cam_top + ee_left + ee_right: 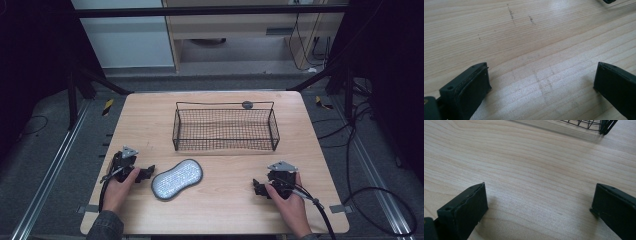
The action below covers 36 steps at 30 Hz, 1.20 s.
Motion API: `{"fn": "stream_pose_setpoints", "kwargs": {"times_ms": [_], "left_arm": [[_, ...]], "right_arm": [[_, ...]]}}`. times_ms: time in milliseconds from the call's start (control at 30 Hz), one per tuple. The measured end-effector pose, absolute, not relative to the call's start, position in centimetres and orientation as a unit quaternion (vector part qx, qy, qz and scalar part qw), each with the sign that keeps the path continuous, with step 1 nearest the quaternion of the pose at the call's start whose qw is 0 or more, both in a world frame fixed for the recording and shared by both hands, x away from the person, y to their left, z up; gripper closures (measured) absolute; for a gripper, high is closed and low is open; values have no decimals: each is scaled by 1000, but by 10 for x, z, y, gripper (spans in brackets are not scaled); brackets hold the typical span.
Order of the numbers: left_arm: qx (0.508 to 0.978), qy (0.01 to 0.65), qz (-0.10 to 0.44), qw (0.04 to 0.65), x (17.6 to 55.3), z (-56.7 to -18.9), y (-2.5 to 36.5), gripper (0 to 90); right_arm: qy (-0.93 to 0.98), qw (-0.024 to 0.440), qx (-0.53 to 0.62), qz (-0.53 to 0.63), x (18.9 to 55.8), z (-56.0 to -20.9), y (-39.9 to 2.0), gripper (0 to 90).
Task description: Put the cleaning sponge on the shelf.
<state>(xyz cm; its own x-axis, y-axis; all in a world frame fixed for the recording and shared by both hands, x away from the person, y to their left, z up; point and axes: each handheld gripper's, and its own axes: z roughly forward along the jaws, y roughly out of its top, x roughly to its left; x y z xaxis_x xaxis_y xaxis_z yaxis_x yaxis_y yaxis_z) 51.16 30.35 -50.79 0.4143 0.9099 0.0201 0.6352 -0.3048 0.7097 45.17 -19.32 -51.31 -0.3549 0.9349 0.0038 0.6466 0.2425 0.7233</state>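
On table, left gripper (146,173) beside grey pad (177,179), right gripper (258,188) apart, both gaping.

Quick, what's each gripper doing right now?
Left gripper: jaws open, holding nothing.
Right gripper: jaws open, holding nothing.

My table (220,212) is sitting on grey floor (40,150), its pale wood grain showing close up (564,45) with a few dark marks (511,13). A black wire basket (225,145) is standing toward the far edge, and one corner (586,123) is casting a soft shadow. A dark disc (247,104) is resting on its back rim. Cables (380,200) are looping over the floor at the right, and striped tape (107,106) is lying at the left.
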Motion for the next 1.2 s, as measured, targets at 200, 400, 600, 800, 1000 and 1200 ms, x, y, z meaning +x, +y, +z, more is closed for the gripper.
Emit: {"fn": "stream_pose_setpoints", "kwargs": {"times_ms": [200,400,600,800,1000,1200], "left_arm": [[778,495,222,317,513,-502,302,35],[784,473,237,325,509,-482,295,30],[804,448,248,303,506,-453,278,27],[814,441,229,301,503,-427,266,33],[840,408,218,284,503,-412,252,31],[859,380,210,273,502,-405,238,33]], "right_arm": [[758,223,520,324,453,-513,-194,3],[761,219,516,326,454,-513,-195,4],[765,223,509,325,455,-514,-195,3],[764,220,511,326,455,-513,-195,4],[764,215,513,328,455,-513,-195,3],[769,219,504,326,457,-514,-196,3]]}}
